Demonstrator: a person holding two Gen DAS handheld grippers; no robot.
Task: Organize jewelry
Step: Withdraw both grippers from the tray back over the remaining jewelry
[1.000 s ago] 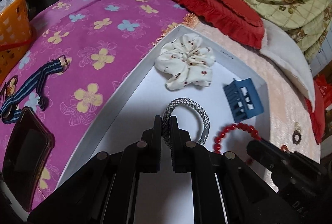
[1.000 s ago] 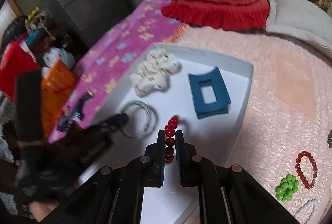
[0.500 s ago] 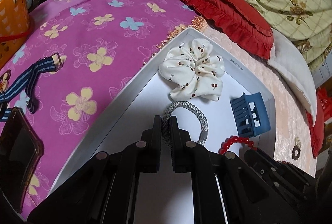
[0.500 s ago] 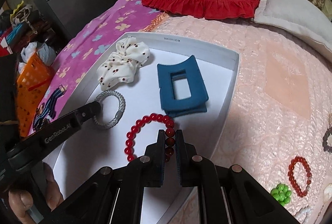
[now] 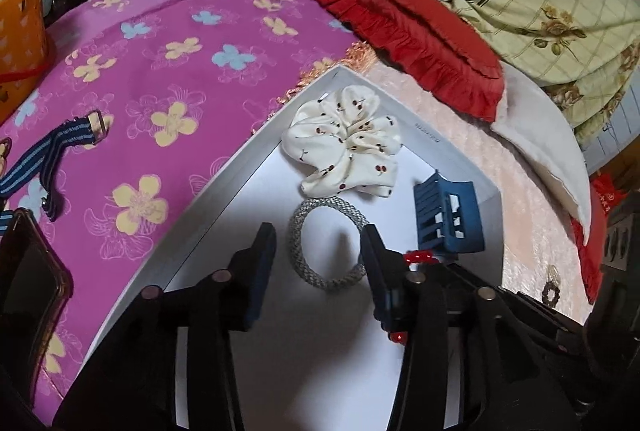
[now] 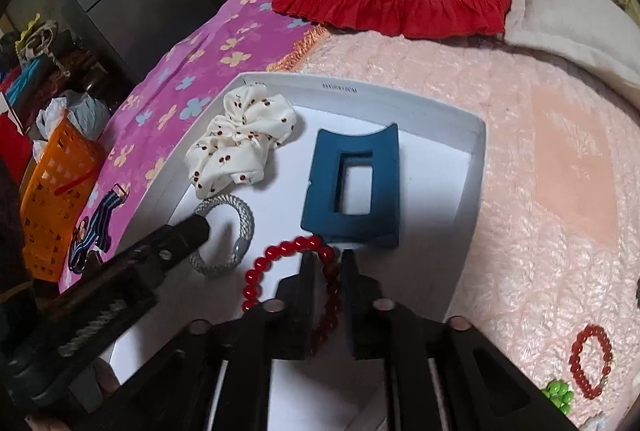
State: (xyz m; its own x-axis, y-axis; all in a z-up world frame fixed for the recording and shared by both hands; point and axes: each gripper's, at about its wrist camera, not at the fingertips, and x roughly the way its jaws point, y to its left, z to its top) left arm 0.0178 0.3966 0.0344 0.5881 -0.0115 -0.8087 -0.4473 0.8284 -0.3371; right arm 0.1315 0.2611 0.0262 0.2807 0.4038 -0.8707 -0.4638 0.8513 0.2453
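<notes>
White cardboard forms the tray [image 6: 478, 151] lying on the bed, in which a cream scrunchie [image 6: 240, 139], a blue hair claw [image 6: 356, 183], a silver bracelet [image 5: 324, 247] and a red bead bracelet [image 6: 292, 263] are kept. The left gripper [image 5: 320, 247] is seen with jaws spread on either side of the silver bracelet. The red bead bracelet is pinched by the right gripper [image 6: 328, 267], near the claw.
</notes>
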